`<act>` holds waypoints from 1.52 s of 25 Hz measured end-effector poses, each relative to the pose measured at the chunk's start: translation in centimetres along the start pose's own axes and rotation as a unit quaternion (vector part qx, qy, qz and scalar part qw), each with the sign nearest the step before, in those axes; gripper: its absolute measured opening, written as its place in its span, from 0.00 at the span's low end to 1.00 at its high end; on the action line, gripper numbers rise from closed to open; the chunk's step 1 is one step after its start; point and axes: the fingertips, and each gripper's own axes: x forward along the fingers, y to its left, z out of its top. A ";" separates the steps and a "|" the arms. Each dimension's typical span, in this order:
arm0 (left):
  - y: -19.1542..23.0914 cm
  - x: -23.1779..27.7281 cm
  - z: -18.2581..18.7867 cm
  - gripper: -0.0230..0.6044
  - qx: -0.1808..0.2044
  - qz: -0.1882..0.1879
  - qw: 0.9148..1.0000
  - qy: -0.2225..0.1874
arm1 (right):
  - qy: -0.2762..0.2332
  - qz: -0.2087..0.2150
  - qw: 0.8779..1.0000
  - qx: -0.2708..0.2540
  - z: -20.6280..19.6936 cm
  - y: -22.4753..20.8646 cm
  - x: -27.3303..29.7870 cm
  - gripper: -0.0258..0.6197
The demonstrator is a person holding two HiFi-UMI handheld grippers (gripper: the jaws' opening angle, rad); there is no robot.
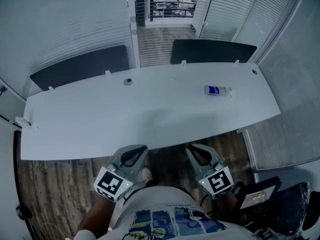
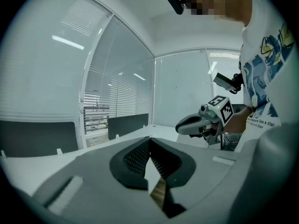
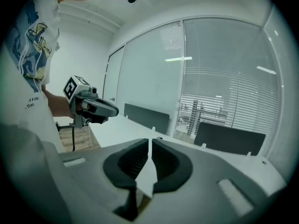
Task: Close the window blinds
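Note:
The window blinds (image 1: 170, 1) hang beyond the far edge of the white desk (image 1: 100, 119), with their slats partly open over the middle pane. They also show in the left gripper view as blinds (image 2: 117, 99) and in the right gripper view as blinds (image 3: 224, 106). Both grippers are held low, close to the person's body at the desk's near edge and far from the blinds. My left gripper (image 1: 137, 149) (image 2: 149, 139) is shut with nothing in it. My right gripper (image 1: 196, 148) (image 3: 150, 140) is also shut and empty. Each gripper sees the other from the side.
Two dark partition panels (image 1: 80, 66) (image 1: 212, 51) stand along the desk's far edge. A small bottle with a blue label (image 1: 217, 90) lies at the right of the desk, and a round cable hole (image 1: 128, 81) sits near the middle. A black chair with a device (image 1: 257, 196) is at lower right.

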 end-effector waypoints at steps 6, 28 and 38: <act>6.3 0.7 -0.2 0.05 0.017 0.020 1.000 0.006 | -0.006 -0.014 1.000 0.015 1.7 -0.4 4.6 0.07; 25.7 15.6 4.4 0.09 0.077 0.162 0.983 0.022 | 0.000 0.020 1.000 0.003 3.4 -11.7 15.2 0.07; 34.1 24.0 5.3 0.12 0.145 0.219 0.961 0.082 | 0.015 0.018 0.999 0.034 0.4 -18.8 16.8 0.07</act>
